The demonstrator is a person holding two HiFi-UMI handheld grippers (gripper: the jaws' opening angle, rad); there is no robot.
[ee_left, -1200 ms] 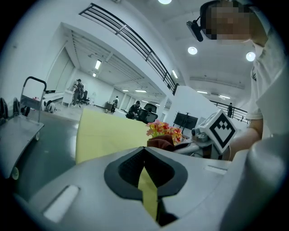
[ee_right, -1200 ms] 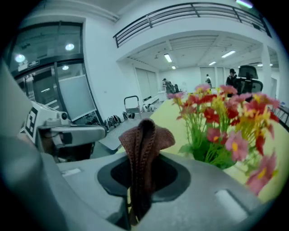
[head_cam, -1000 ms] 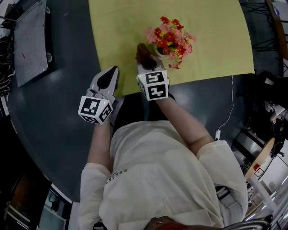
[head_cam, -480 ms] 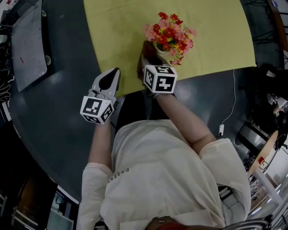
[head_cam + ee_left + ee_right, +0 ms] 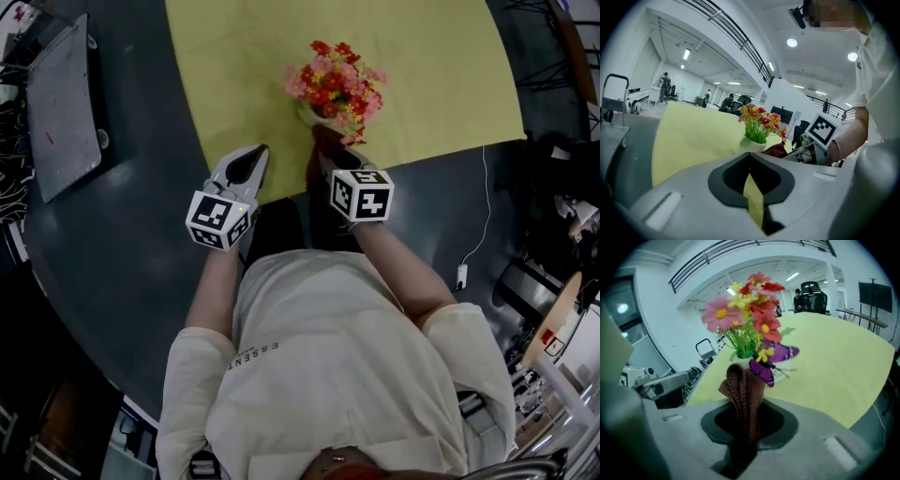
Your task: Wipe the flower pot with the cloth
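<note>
Nearest, holding the left gripper (image 5: 255,153) with jaws pressed together on nothing, over the yellow mat's (image 5: 431,75) near edge; pinching the brown cloth (image 5: 740,390) in the right gripper (image 5: 330,161), just before the flower pot (image 5: 307,114) standing on that mat.

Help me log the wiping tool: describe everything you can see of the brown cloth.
The cloth is dark brown, ribbed-looking fabric, bunched into folds. The right gripper is shut on its lower part; its free top sticks out past the jaws. It is right in front of the white flower pot, over the yellow mat; whether it touches the pot cannot be told.
</note>
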